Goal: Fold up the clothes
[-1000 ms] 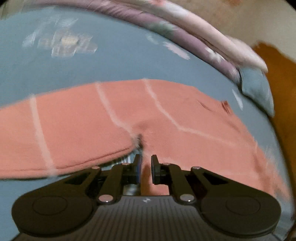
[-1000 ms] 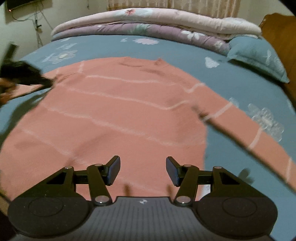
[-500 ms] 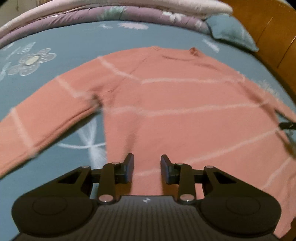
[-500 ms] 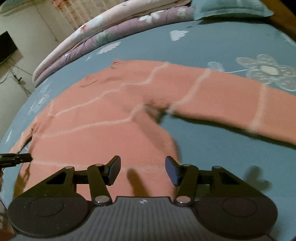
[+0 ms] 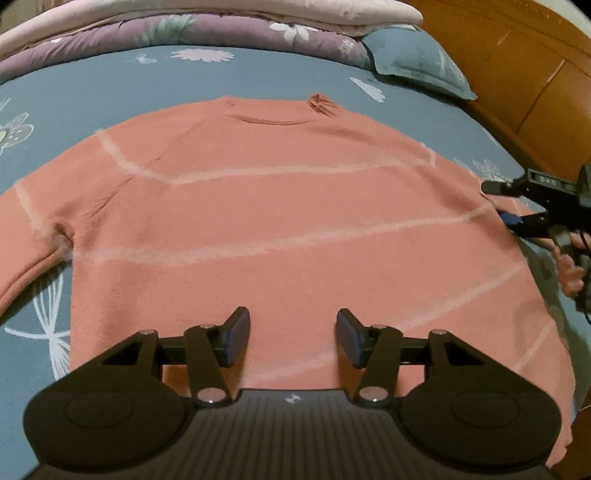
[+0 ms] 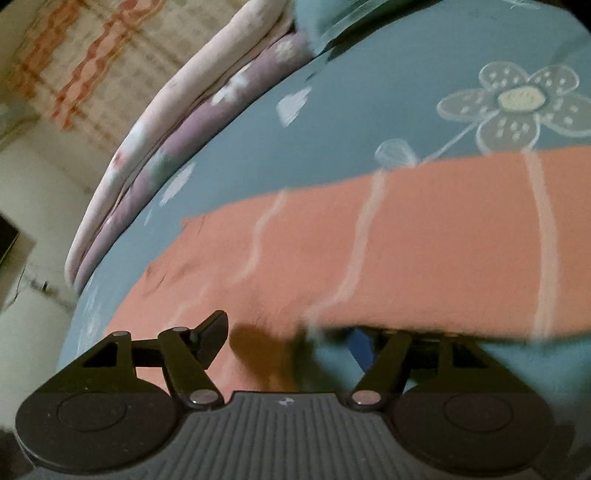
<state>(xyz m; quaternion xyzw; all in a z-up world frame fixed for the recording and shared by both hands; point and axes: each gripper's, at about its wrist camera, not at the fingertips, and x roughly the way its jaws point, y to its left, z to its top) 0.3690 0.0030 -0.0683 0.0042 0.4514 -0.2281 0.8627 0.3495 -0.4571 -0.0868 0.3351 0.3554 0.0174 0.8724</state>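
A salmon-pink sweater (image 5: 288, 221) with pale stripes lies flat on the blue flowered bedsheet (image 5: 258, 74), neck away from me and both sleeves spread out. My left gripper (image 5: 291, 339) hovers over the lower body of the sweater, its jaws opening with nothing gripped. My right gripper (image 5: 496, 203) is low at the sweater's right armpit, held by a hand. In the right wrist view the right sleeve (image 6: 424, 236) runs across the frame. There the right gripper (image 6: 288, 343) has its jaws opening at the sleeve's lower edge, which covers part of one finger. No pad presses the cloth.
Folded purple and pink quilts (image 5: 207, 26) and a blue pillow (image 5: 417, 62) lie along the far side of the bed. A wooden headboard (image 5: 524, 74) stands at the right. A curtain (image 6: 92, 48) and a pale wall show in the right wrist view.
The left gripper let go of the cloth at the left armpit, opened, and drew back over the sweater's body. The right gripper rolled and dropped toward the right sleeve's underside.
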